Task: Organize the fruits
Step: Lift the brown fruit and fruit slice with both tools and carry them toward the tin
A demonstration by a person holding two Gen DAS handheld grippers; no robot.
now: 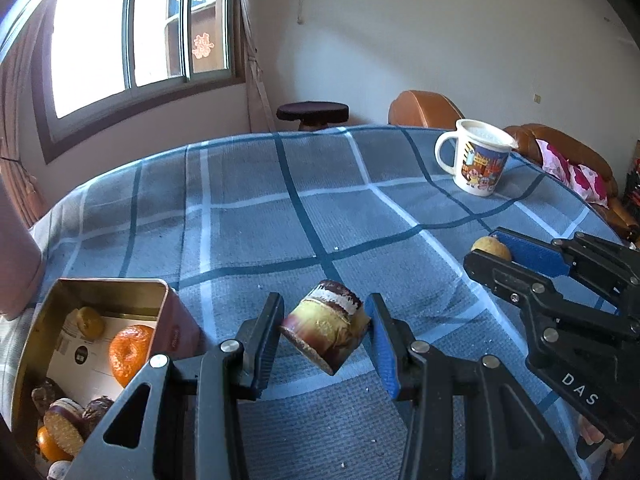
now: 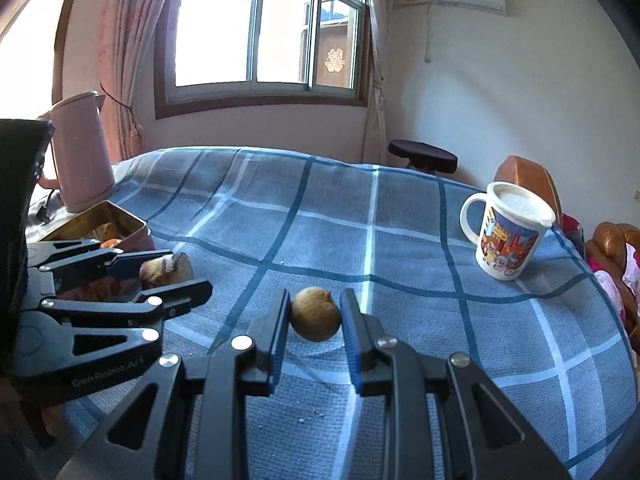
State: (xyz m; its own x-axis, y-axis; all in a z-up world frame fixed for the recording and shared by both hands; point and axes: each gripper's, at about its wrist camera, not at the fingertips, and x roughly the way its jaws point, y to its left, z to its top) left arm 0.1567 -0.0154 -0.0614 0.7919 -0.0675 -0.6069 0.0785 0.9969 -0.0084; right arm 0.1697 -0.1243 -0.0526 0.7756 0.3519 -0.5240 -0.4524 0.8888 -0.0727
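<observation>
Left wrist view is showing the left hand-held gripper (image 1: pixel 325 326) clamping a chocolate-topped, cream-layered cake piece with a yellow body (image 1: pixel 325 325) between its two fingers; the piece is sitting tilted, lifted clear of the blue plaid cloth on the counter (image 1: pixel 280 216). The jaws are standing partly apart, pressing on either side of the cake piece. To the near left, a gold-lined rectangular metal tin with red outer walls (image 1: pixel 164 296) is sitting open on the cloth. Inside it are lying a round orange fruit (image 1: pixel 129 353), a small yellowish-brown fruit (image 1: pixel 90 322) farther back, and several dark chocolate-coated sandwich pieces (image 1: pixel 68 420) in the near corner, along with another bit of orange at the near left edge.

Right wrist view is showing the right hand-held gripper (image 2: pixel 315 314) closing tightly on a small round brownish-tan fruit (image 2: pixel 315 314), which is sitting between the blue-padded fingers with both pads touching it, just above or on the cloth; which of the two cannot be told. The left hand-held gripper is appearing at the left with the cake piece, just right of the tin. At the far right a white lidded mug with a cartoon print (image 2: pixel 508 232) is standing upright. At the far left a pink kettle (image 2: pixel 82 152) is standing behind the tin.
</observation>
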